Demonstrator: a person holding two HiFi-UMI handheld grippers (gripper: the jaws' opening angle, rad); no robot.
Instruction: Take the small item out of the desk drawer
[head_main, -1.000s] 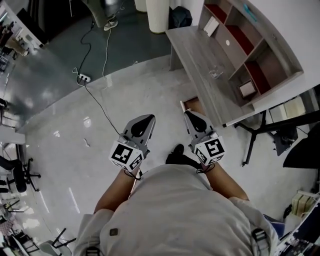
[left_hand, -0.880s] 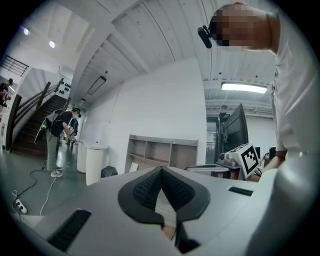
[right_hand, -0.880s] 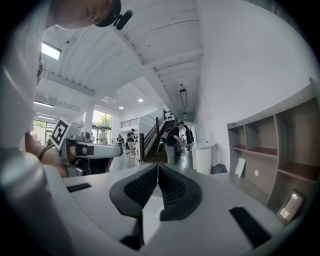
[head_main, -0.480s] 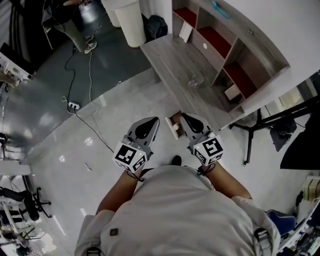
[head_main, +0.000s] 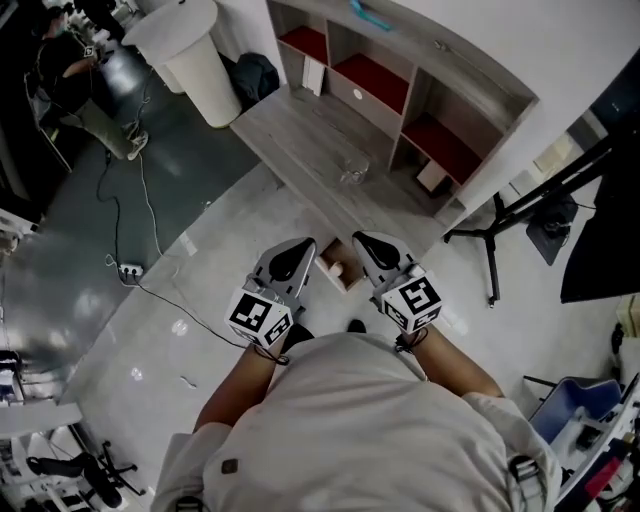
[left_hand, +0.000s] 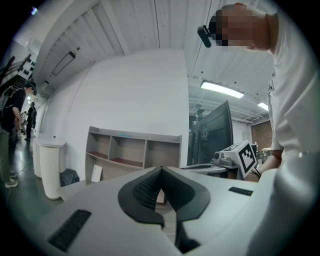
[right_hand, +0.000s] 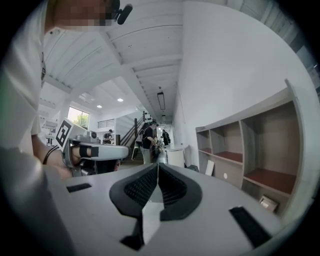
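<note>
Fingers (left_hand: 144, 191) of the left gripper (left_hand: 161, 170) – closed together, nothing between them. Fingers (right_hand: 142, 186) of the right gripper (right_hand: 158, 165) – likewise pressed shut and empty.

Desk (head_main: 300, 140) – grey wood, set against the white wall.

Drawer (head_main: 352, 277) – pulled out from the desk's front edge, open. Both grippers hang just in front of the desk, one on either side of the drawer and close to it, neither reaching inside.

Small item (head_main: 337, 268) – pale, lying inside the open drawer; what it is cannot be told.

Shelf unit (head_main: 480, 80) – stands along the back of the desk, with open compartments, some with red floors.

Glass (head_main: 352, 172) – clear, on the desk top, in front of the shelf unit.

White card (head_main: 315, 75) – leaning in a shelf compartment at the desk's left end.

Small box (head_main: 432, 177) – in the compartment at the desk's right end.

White bin (head_main: 195, 60) – tall and round, on the floor past the desk's left end, with a dark bag (head_main: 255, 75) between it and the desk.

Power strip (head_main: 128, 270) – on the floor well away from the desk's front, cable attached.

Black stand (head_main: 490, 230) – beside the desk's right end.
</note>
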